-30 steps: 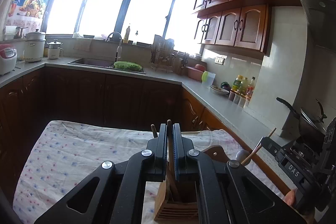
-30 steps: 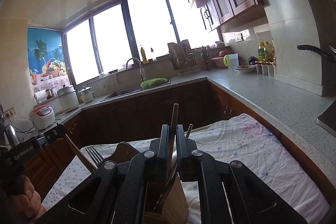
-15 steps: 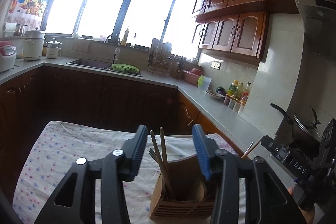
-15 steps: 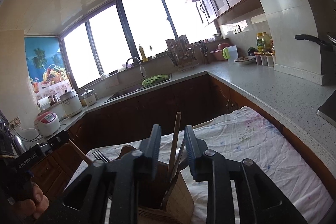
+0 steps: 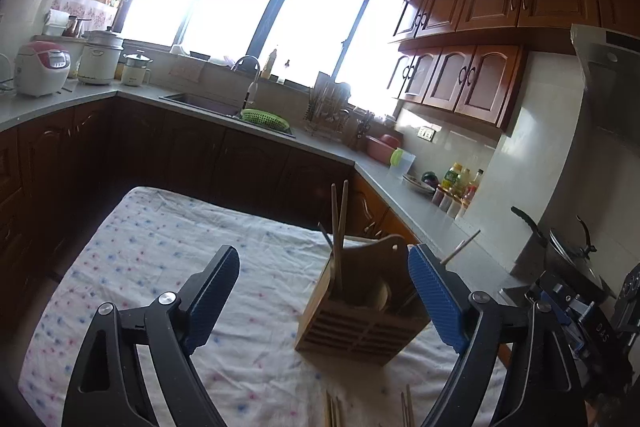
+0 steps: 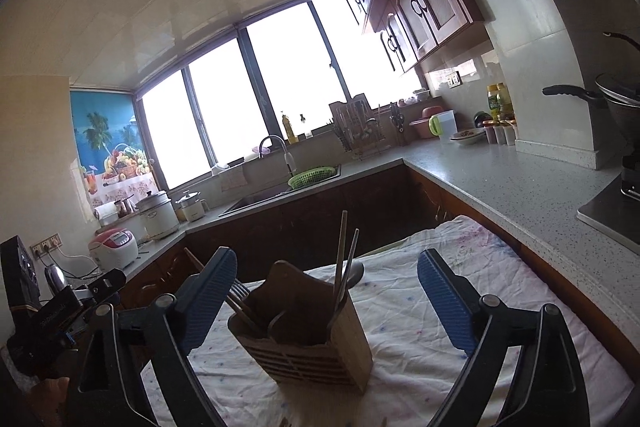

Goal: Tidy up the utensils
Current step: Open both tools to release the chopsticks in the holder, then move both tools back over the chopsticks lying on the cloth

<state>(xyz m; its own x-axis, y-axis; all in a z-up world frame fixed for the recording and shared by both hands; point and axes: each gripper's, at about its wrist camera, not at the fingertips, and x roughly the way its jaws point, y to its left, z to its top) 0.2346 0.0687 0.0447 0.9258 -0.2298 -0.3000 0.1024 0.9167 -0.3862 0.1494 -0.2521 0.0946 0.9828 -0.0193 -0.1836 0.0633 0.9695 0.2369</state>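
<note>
A wooden utensil holder stands on the dotted white cloth. Wooden chopsticks stand upright in it. In the right wrist view the holder also holds chopsticks, a fork and a spoon. My left gripper is wide open and empty, just in front of the holder. My right gripper is wide open and empty, its fingers on either side of the holder without touching it. More chopsticks lie on the cloth at the bottom edge.
A grey L-shaped counter runs behind and to the right, with a sink, a green basket, rice cookers, bottles and a pan. Dark cabinets stand below it.
Both grippers were shut on chopsticks over the holder. They have opened wide, let the chopsticks drop into the holder, and drawn back from it.
</note>
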